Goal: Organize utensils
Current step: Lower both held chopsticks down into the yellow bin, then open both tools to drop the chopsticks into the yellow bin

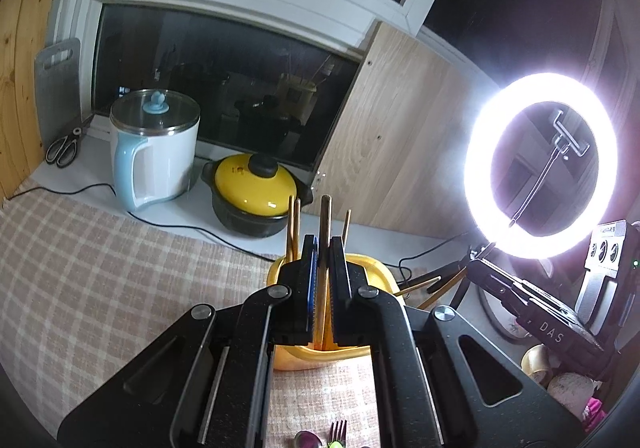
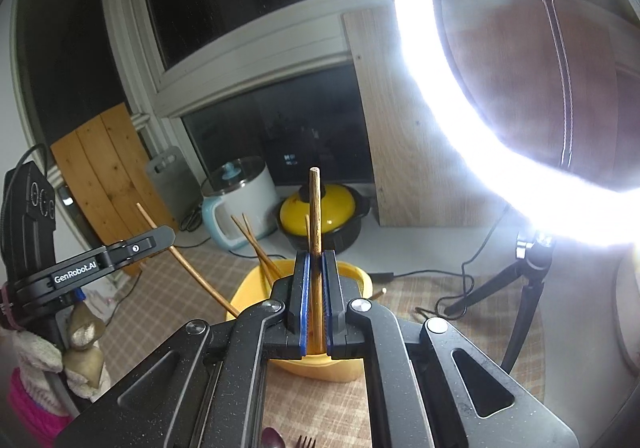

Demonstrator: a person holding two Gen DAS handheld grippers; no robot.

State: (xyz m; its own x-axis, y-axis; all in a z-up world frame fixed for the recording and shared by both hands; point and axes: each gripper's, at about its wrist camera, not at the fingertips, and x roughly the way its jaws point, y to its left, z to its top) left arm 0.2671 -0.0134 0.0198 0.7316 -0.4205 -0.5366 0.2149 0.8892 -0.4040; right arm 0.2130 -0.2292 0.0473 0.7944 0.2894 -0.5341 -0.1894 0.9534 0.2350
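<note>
1. Checked cloth (image 1: 100,256) covers the table under both your claws.
2. Your left gripper (image 1: 322,248) is clamped on a wooden chopstick (image 1: 325,224), upright.
3. Your right gripper (image 2: 315,264) pinches another chopstick (image 2: 315,216).
4. Directly beyond and below each claw sits the yellow holder (image 2: 348,276), more chopsticks (image 2: 256,244) leaning inside.

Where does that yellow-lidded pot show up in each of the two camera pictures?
Left wrist view: the yellow-lidded pot sits left of centre, on the white ledge right of the white kettle.
Right wrist view: the pot is near the centre, partly behind the chopstick held upright.
Shared landmark: the kettle, left of the pot in both.
</note>
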